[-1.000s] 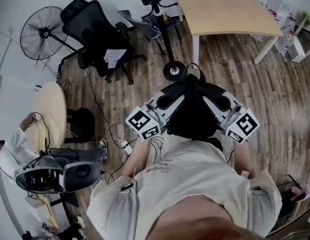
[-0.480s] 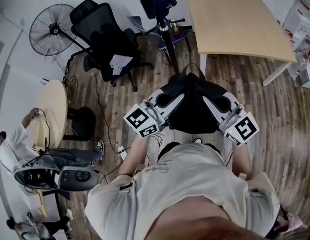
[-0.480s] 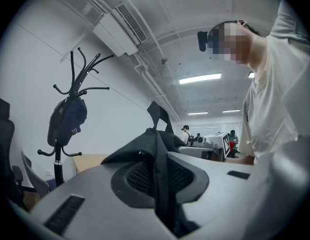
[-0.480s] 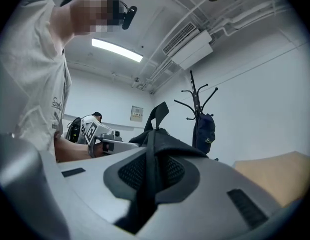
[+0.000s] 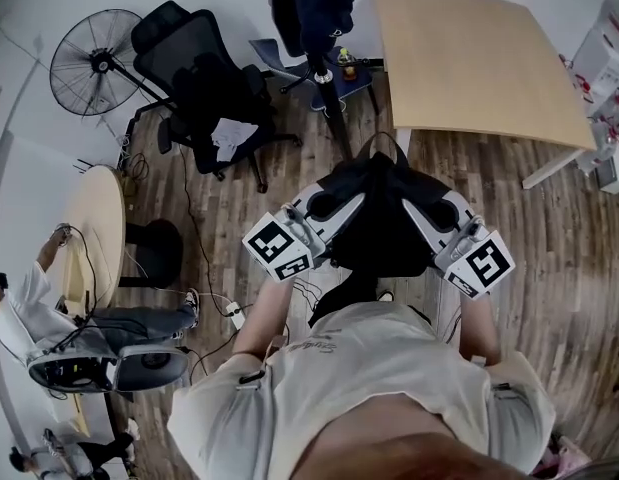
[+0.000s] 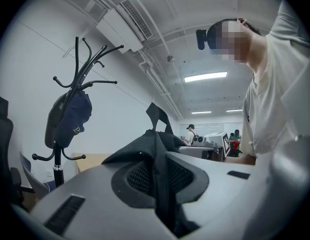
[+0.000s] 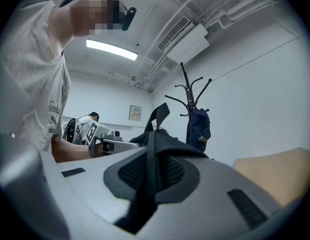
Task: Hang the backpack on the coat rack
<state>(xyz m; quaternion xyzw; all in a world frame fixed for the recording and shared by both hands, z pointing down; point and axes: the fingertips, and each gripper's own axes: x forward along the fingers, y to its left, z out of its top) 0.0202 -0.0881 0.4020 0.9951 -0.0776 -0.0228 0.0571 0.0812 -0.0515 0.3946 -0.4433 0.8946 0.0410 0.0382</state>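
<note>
A black backpack (image 5: 382,226) hangs in front of the person's chest, held up between the two grippers. My left gripper (image 5: 329,211) is shut on a black strap of the backpack (image 6: 159,181). My right gripper (image 5: 436,211) is shut on another black strap (image 7: 148,176). The backpack's top loop (image 6: 156,115) sticks up beyond the jaws. The black coat rack (image 5: 327,80) stands just ahead, its pole running down behind the backpack. Its curved hooks (image 6: 87,60) are bare at the top, and a dark blue bag (image 6: 69,118) hangs lower on it. The same rack (image 7: 193,100) shows in the right gripper view.
A black office chair (image 5: 204,83) and a floor fan (image 5: 89,63) stand left of the rack. A wooden table (image 5: 474,53) is at the right. A round table (image 5: 89,233), a seated person (image 5: 34,308) and floor cables (image 5: 224,303) lie to the left.
The person has moved nearer to the coat rack with the backpack; the rack's base is now hidden behind the backpack. Both grippers keep their hold on the straps.
</note>
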